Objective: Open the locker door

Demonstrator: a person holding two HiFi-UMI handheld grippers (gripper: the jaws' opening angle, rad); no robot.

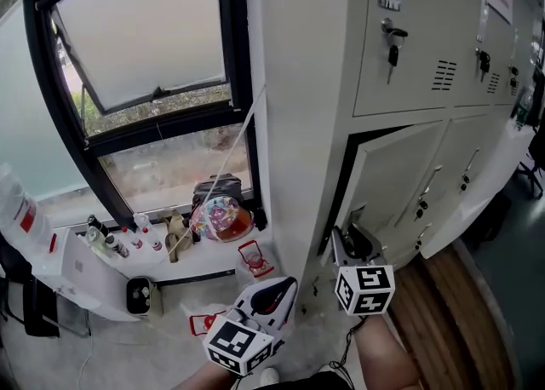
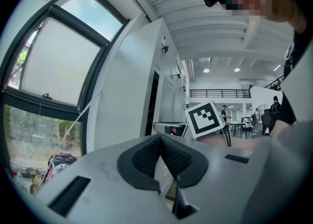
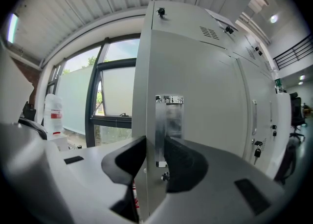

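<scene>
At the foot of the bank of pale grey steel lockers (image 1: 443,31), beside the black-framed window (image 1: 153,116): the lower pale grey metal locker door (image 1: 387,175) stands ajar, with a dark gap down its left edge and along its top.

Right gripper (image 1: 345,239) is at that free edge, low on the door. Its own view shows the door's edge (image 3: 148,120) standing between the black ribbed fingers (image 3: 124,162), one pad on each face, clamped on the sheet just below a shiny metal latch plate (image 3: 168,125). Gripper (image 3: 155,157) points roughly level. My reading is that the edge was chosen because the gap gives the fingers a way round it, and a hold there gives good leverage.

Left gripper (image 1: 285,288) hangs lower and nearer the person, clear of the lockers. Its fingers (image 2: 142,157) are pressed together on nothing (image 2: 160,154); it looks parked out of the door's path.

A small key (image 1: 392,54) hangs from the lock of the upper locker, untouched. The cluttered white window sill (image 1: 213,262) to the left plays no part.

Judgement: grip made, door barely open, the swing not yet done.
</scene>
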